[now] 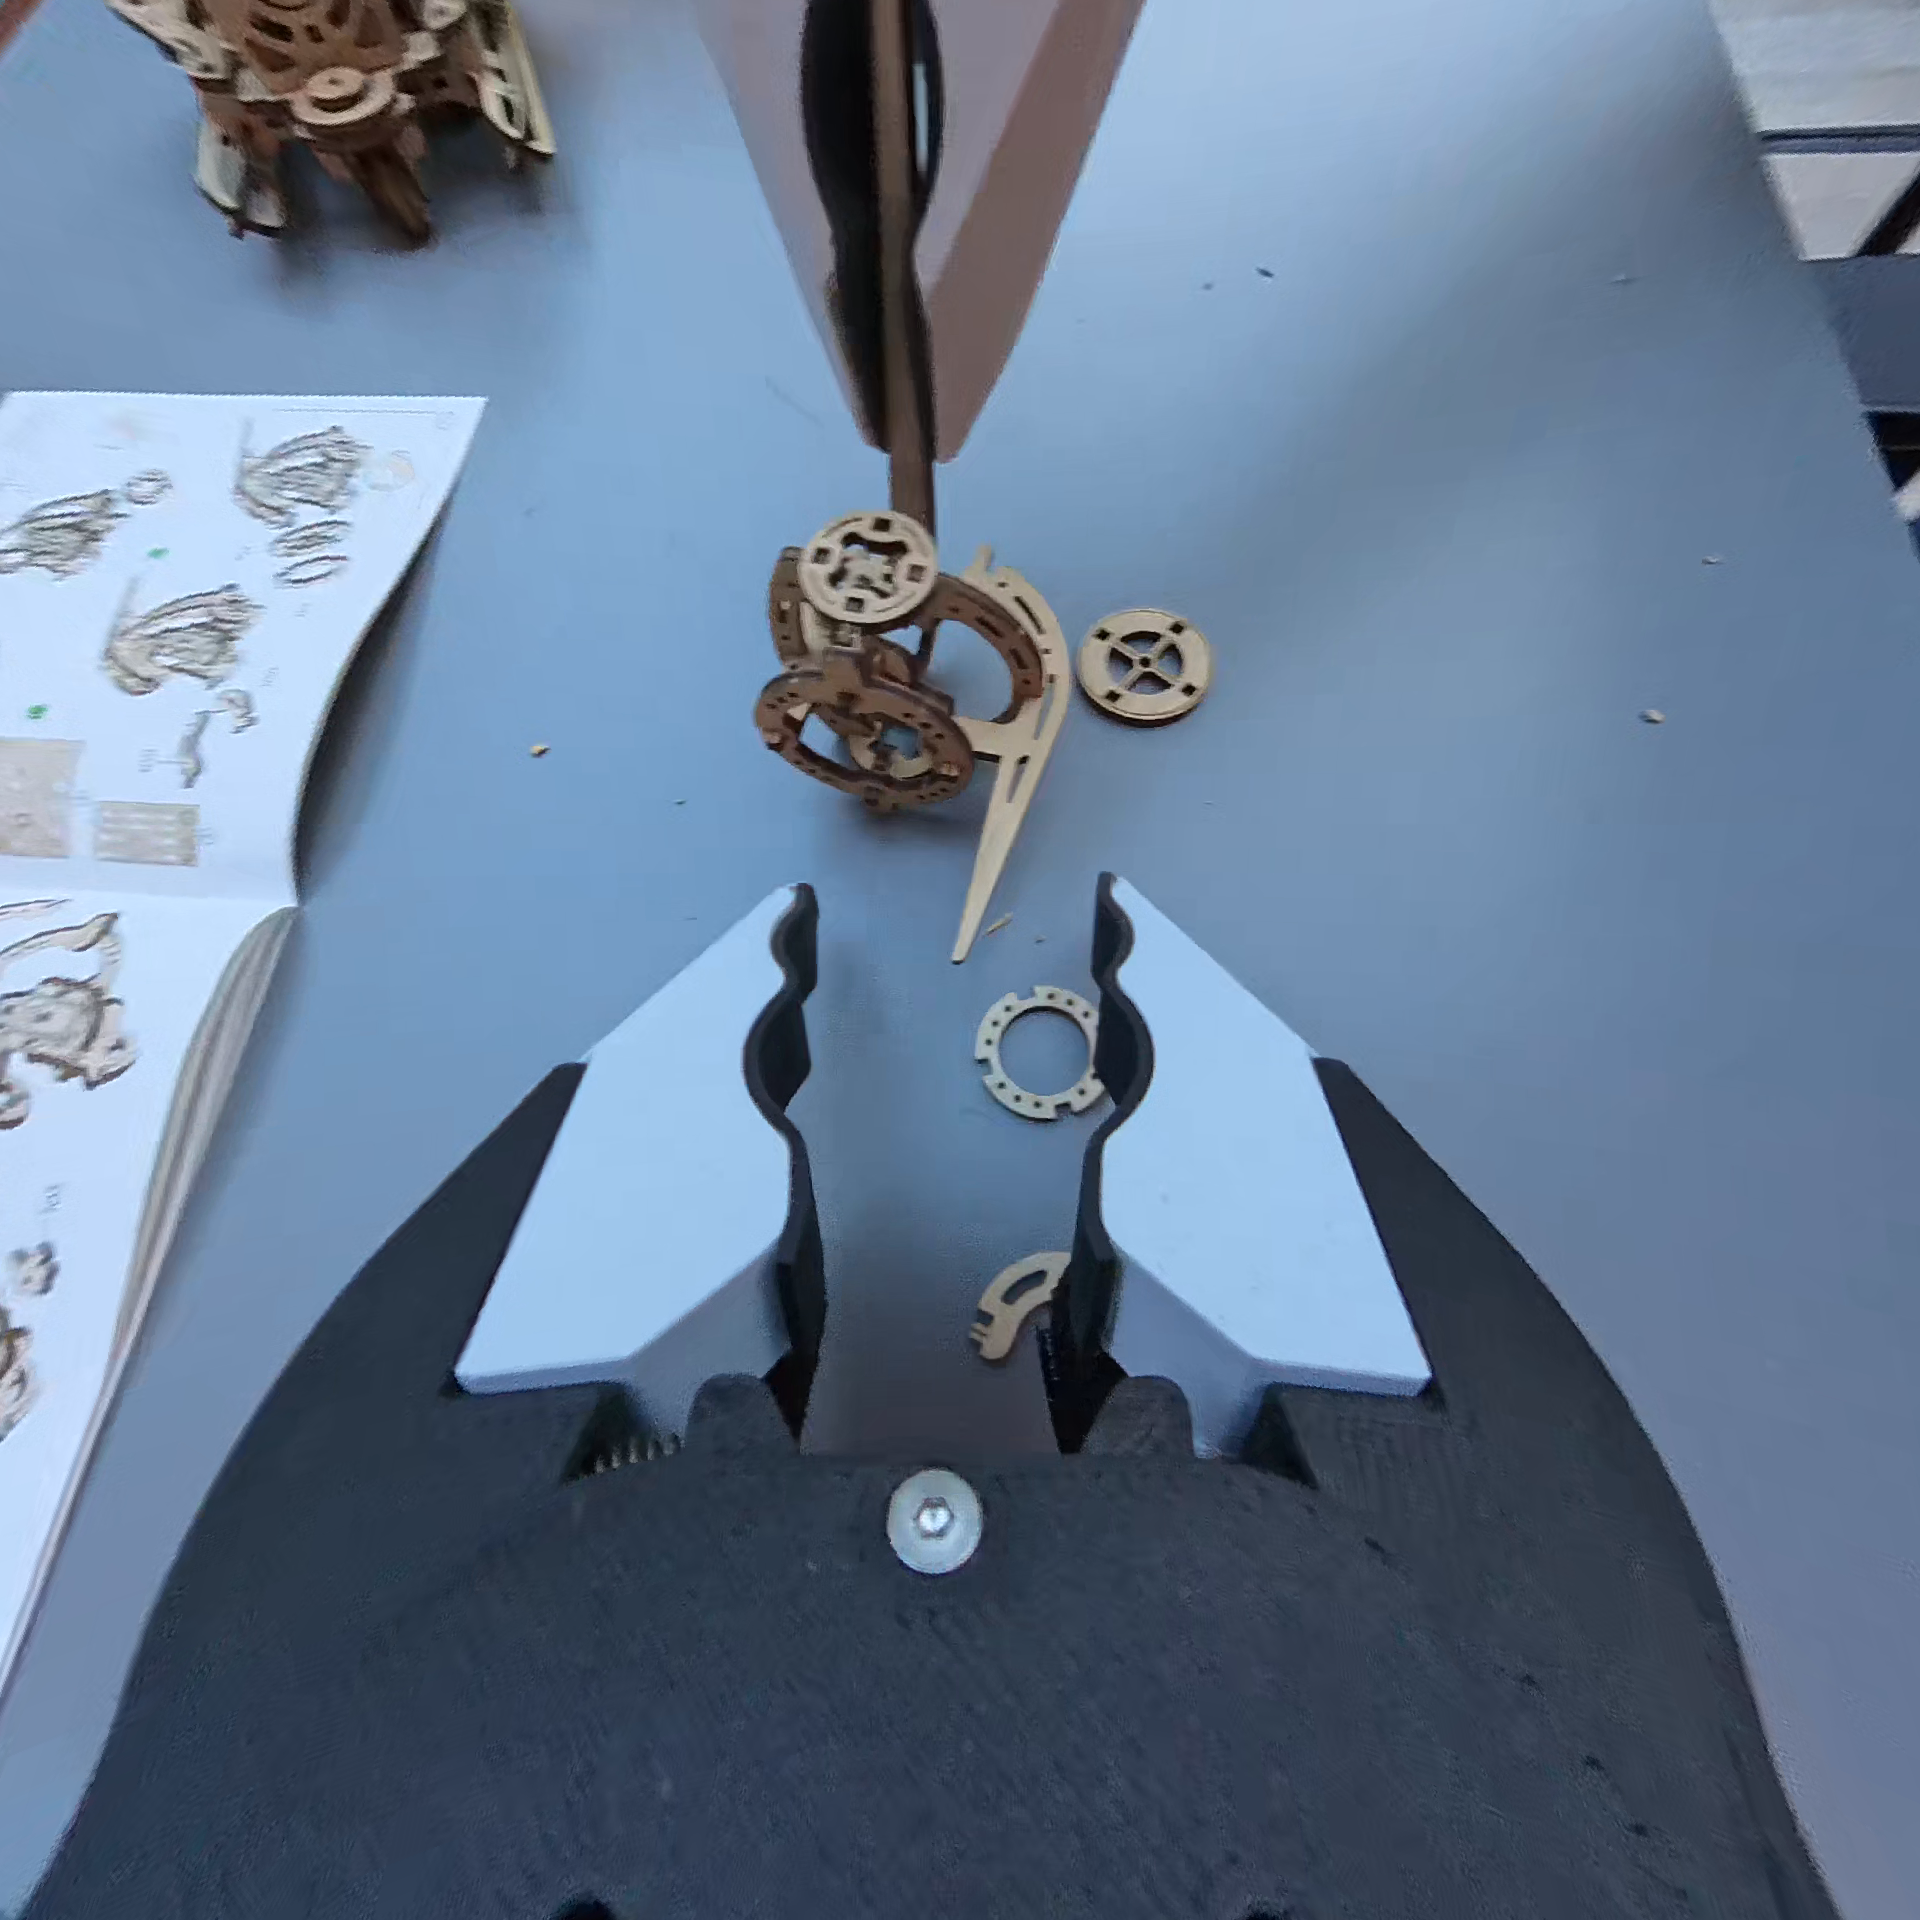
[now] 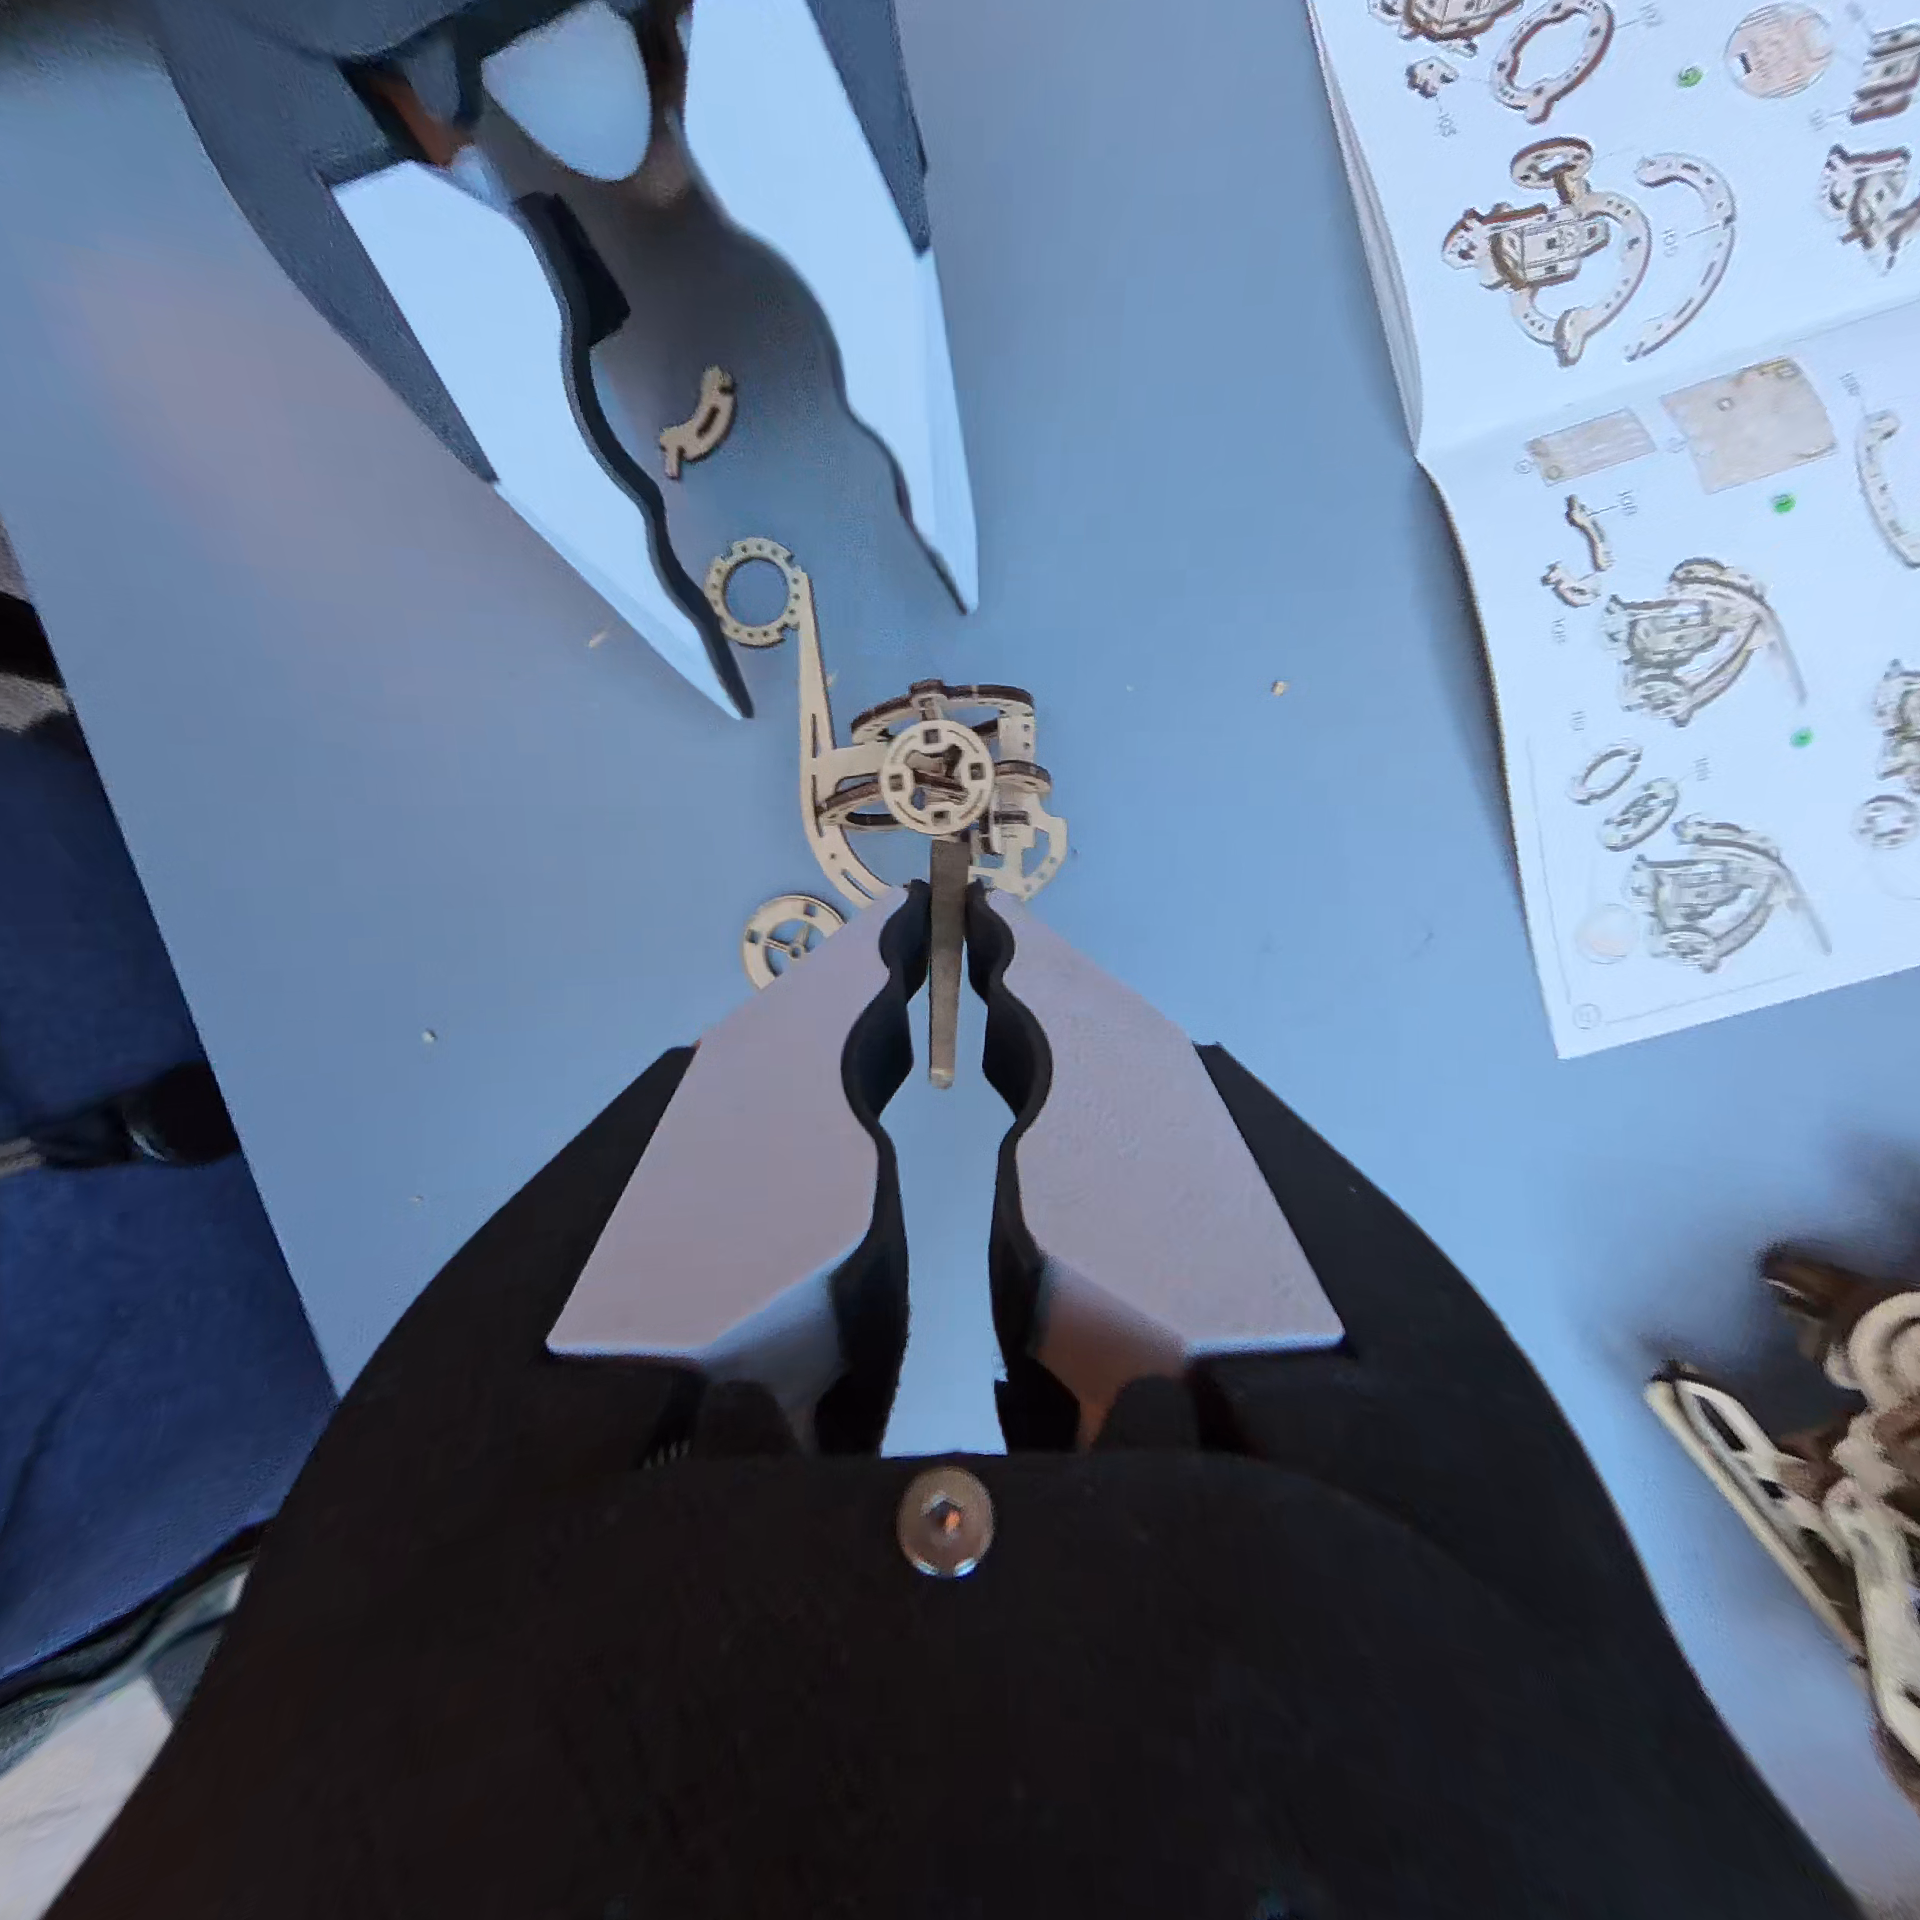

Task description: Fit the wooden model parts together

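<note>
A part-built wooden assembly (image 1: pixel 868 717) of rings and discs stands tilted on the grey table (image 1: pixel 1455 831), also in the right wrist view (image 2: pixel 997 821). My right gripper (image 2: pixel 943 899) is shut on a thin wooden stick (image 2: pixel 942 987) whose far end sits in the assembly's round holed disc (image 2: pixel 931 781). It enters the left wrist view from above (image 1: pixel 899 457). My left gripper (image 1: pixel 953 894) is open and empty, just short of the assembly, and shows in the right wrist view (image 2: pixel 852 655). A flat ring part (image 1: pixel 1037 1051) and a small curved part (image 1: pixel 1018 1304) lie between its fingers.
A long pointed curved piece (image 1: pixel 1013 821) lies against the assembly. A loose spoked disc (image 1: pixel 1143 665) lies right of it. An open instruction booklet (image 1: pixel 156 727) lies at the left. A larger built wooden model (image 1: pixel 353 104) stands far left, also seen in the right wrist view (image 2: pixel 1849 1455). My right fingertips sit around 7 cm from my left ones.
</note>
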Demonstrator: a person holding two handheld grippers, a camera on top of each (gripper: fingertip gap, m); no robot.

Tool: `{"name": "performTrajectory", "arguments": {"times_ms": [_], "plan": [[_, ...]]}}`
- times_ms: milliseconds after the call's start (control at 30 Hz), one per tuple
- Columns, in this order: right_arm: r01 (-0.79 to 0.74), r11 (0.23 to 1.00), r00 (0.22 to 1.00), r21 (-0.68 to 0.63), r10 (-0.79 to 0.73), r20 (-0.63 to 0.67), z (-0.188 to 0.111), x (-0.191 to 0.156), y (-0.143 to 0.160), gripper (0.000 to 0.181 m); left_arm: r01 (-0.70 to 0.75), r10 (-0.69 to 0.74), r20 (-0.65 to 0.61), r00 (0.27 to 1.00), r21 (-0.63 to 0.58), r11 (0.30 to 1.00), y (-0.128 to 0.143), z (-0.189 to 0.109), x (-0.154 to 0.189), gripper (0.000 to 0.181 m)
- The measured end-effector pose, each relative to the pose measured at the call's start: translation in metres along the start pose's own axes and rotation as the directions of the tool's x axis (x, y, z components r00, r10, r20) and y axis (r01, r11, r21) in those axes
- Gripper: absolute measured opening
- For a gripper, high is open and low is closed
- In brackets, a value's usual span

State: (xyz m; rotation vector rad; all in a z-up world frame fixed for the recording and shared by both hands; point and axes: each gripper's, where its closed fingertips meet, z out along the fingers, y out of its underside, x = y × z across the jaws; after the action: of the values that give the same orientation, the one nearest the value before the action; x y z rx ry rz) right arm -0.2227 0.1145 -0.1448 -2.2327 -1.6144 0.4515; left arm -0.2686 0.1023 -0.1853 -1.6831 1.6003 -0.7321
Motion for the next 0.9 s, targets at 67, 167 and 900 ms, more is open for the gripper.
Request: {"name": "performTrajectory", "arguments": {"times_ms": [67,167,900], "plan": [[0.055,0.998,0.998,-0.027,-0.056,-0.016,0.0,0.001,-0.002,0.005,0.027,-0.027,0.011,1.0,0.041,0.999,-0.006,-0.001,-0.004,0.06],[0.113,0.991,0.993,-0.068,-0.115,-0.022,0.001,0.001,-0.003,0.005,0.043,-0.044,0.004,0.999,0.136,0.99,-0.022,-0.004,-0.008,0.081],[0.265,0.936,0.96,-0.233,-0.278,-0.023,0.012,-0.001,0.006,0.005,-0.05,0.057,-0.069,0.996,0.099,0.994,-0.045,0.025,-0.008,0.087]]}}
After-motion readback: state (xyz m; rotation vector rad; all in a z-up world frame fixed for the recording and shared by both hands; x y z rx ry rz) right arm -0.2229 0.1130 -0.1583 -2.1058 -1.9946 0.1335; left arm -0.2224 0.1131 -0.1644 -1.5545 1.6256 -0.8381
